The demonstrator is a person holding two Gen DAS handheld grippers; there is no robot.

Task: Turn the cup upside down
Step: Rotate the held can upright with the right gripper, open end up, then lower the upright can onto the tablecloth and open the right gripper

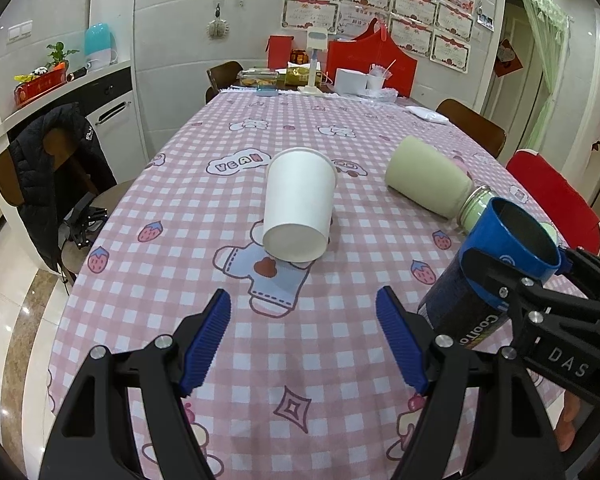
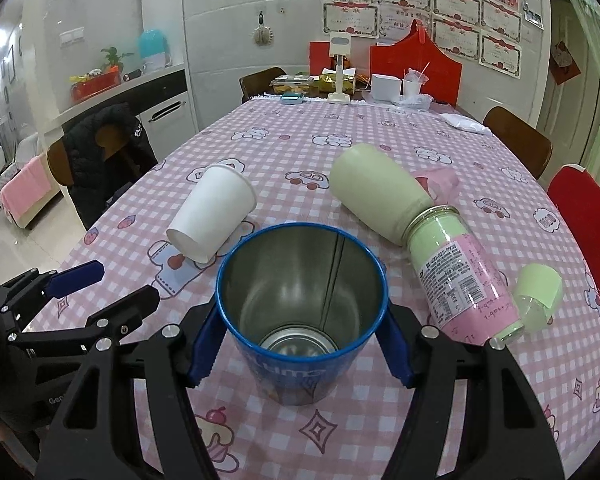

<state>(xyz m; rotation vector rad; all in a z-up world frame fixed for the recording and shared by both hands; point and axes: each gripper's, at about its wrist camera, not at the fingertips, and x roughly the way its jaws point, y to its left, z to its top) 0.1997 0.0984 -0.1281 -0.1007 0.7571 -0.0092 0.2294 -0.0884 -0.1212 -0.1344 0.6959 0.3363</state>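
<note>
Cup: blue metal cup (image 2: 302,316), mouth up and tilted toward the right wrist camera, bare steel inside with a seam down the wall; near front edge of the counter (image 2: 380,128), clamped between blue pads.
Right gripper: (image 2: 300,340) closed on the cup, one pad on each side of the wall.
Left gripper: (image 1: 303,336) spread wide, nothing between its fingers, hovering over the checked cloth just left of the cup.
Cup seen from the left: (image 1: 496,268) blue rim, dark lower body, leaning away to the upper right.
Paper cup: white (image 1: 298,204), on its side mid-counter, base toward the grippers, directly ahead of the left gripper.
Bottle: pale green and pink (image 2: 462,276), on its side right of the cup, just beside it; its far end tucked into a cream sleeve (image 2: 376,194).
Cap: light green (image 2: 538,290), lying near the bottle's near end.
Cloth: pink and white check with cartoon bears, strawberries, cars.
Far end of counter: white box, small stand, snack trays, red bag.
Around: chairs on both sides, black jacket (image 1: 56,176) over the left one.
Writing on cloth: "YEAH" in a cloud shape.
Writing on cup: part of a word, "CooliTo..." possibly; not fully legible.
Writing on right gripper body: "DAS".
Bottle label: small print, unreadable.
Wall: rows of framed certificates, text too small.
</note>
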